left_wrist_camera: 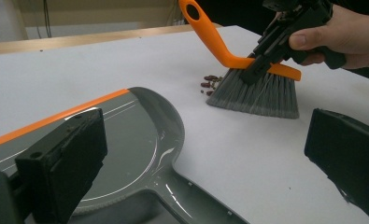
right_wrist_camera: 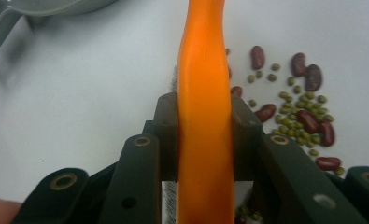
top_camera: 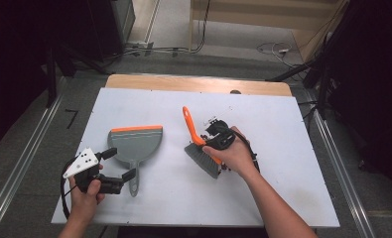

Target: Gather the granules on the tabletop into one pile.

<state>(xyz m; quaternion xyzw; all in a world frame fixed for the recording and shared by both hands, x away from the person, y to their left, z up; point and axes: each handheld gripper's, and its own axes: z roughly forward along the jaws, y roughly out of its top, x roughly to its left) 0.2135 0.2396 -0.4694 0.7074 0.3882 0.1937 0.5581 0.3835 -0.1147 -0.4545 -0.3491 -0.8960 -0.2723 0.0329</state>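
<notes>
Right tongs (top_camera: pixel 209 140): seen right of centre in the high view, held in the person's right hand (top_camera: pixel 238 156); the two jaws are pressed onto the orange handle of the hand brush, one on each side, as is shown in the right gripper view.
Hand brush (top_camera: pixel 199 147): found at the middle of the desk; its grey bristles (left_wrist_camera: pixel 259 95) are set down on the white surface, and its handle is tilted up toward the upper left of the high view.
Beans (right_wrist_camera: pixel 298 114): a scatter of red and small green ones is seen at the right of the right gripper view, just beside the bristles.
Left tongs (top_camera: pixel 120 166): seen at the lower left of the high view, held in the left hand (top_camera: pixel 84 196); the jaws are spread, with nothing pinched, either side of the dustpan's handle.
Dustpan (top_camera: pixel 135 145): grey with an orange front edge, laid flat left of centre, well apart from the brush.
Desk (top_camera: pixel 278 124): white-topped.
</notes>
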